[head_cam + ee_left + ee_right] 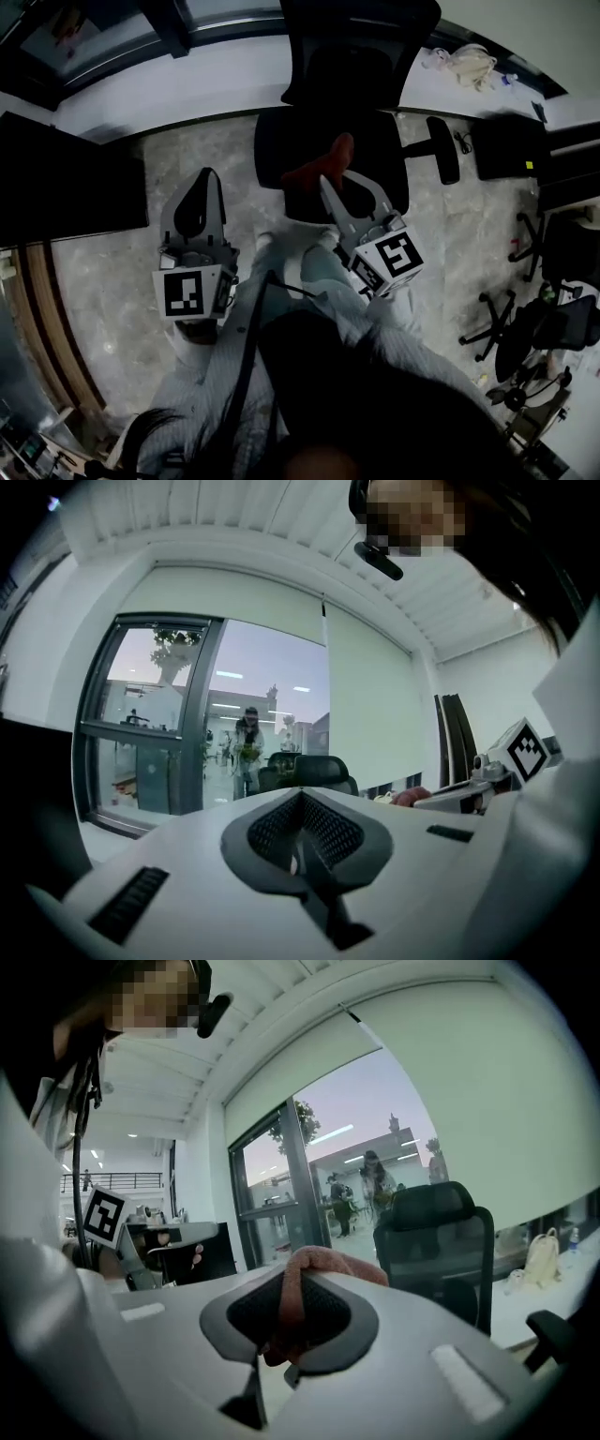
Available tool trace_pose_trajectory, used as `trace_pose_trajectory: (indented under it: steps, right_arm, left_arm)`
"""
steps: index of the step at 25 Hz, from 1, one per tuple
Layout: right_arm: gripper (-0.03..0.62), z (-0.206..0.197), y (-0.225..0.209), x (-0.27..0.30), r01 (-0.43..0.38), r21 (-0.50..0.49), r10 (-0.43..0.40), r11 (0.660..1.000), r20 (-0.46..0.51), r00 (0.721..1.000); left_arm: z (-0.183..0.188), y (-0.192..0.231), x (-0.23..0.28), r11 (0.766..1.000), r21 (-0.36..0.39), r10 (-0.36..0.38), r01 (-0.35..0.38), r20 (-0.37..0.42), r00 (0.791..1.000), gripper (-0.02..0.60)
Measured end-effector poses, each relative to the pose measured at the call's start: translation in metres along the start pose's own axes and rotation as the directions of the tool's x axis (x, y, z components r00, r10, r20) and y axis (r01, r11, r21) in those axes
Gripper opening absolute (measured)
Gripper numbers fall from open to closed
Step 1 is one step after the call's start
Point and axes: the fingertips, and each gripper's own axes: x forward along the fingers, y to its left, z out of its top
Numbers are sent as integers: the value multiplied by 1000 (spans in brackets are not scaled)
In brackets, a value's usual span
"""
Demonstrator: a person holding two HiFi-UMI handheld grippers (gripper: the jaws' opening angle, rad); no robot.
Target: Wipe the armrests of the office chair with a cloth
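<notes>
A black office chair (323,141) stands in front of me, its backrest (361,42) toward the window and one armrest (442,148) sticking out on its right side. Over the seat, my right gripper (330,184) is shut on a reddish cloth (317,167). In the right gripper view the cloth (309,1283) is pinched between the jaws of the right gripper (286,1314), with the chair (436,1237) beyond. My left gripper (207,180) hangs over the floor left of the chair; in the left gripper view the left gripper (300,841) is shut and holds nothing.
A dark desk (66,183) lies at the left. A white window ledge (187,80) runs behind the chair, with a bag (469,64) on it. More office chairs (544,328) stand at the right. My own legs (309,272) are below the grippers.
</notes>
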Motion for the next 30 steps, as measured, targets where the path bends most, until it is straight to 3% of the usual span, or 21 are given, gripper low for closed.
trace_pose_trajectory:
  steps: [5,11,16,20,24,30]
  right_arm:
    - [31,-51,8,5,6,1,-6,1000,-148,989]
    - [31,-119,-3,41,3,74,18,997,-278,960]
    - [31,-204,-16,88,-11,125,63,992,-422,905]
    - [31,-248,-16,129,-60,68,87,996,-517,852]
    - [31,-264,-13,158,-122,-17,88,992,-593,801]
    - [32,-257,-57,208,-111,-72,42,991,-624,780]
  left_arm:
    - [-24,-5,1,998,-49,-40,38,-43,998,3]
    - [-60,14,9,992,-124,-10,0,-75,997,3]
    - [-103,37,11,990,-137,9,-27,-129,992,4]
    - [-127,46,7,990,-137,0,-24,-174,985,3]
    - [-140,67,-1,988,-139,38,-68,-208,977,3]
    - [-141,86,2,985,-133,81,-112,-218,973,3]
